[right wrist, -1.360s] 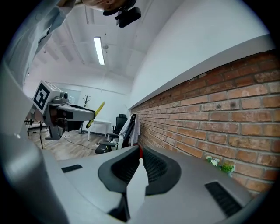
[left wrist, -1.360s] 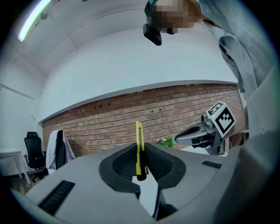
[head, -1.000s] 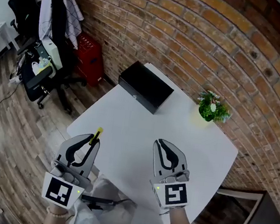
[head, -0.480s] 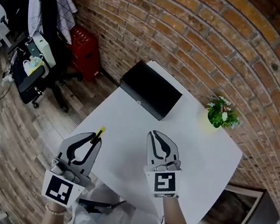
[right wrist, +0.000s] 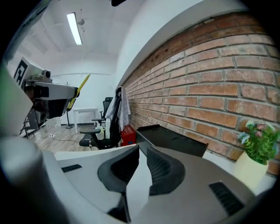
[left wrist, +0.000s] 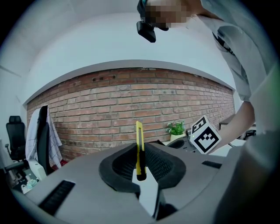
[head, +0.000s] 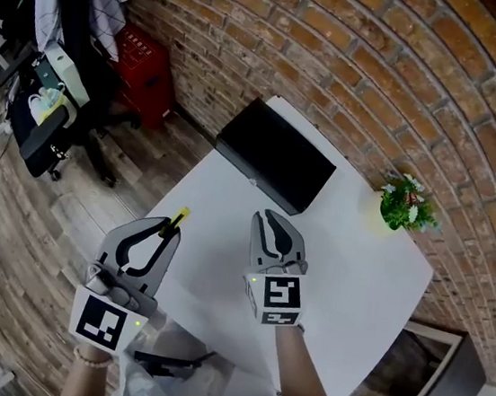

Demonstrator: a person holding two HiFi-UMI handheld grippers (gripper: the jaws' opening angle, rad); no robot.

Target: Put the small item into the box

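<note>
Your white desk (head: 362,262) carries the black box (head: 275,162) at its 11 o'clock end, well apart from both grippers. Your right gripper (head: 269,218) hangs over the desk's middle, jaws drawn together on nothing. Your left gripper (head: 166,231) — at the 8 o'clock edge — is clamped on the yellow utility knife (head: 177,219).

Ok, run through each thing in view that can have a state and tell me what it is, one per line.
Left tool: shut on the yellow utility knife.
Yellow utility knife: clamped upright between the left tool's jaws, its end sticking out past them.
Right tool: shut, nothing in it, above the table.
Black box: lid closed, sitting on the table.
Potted plant: upright.
</note>
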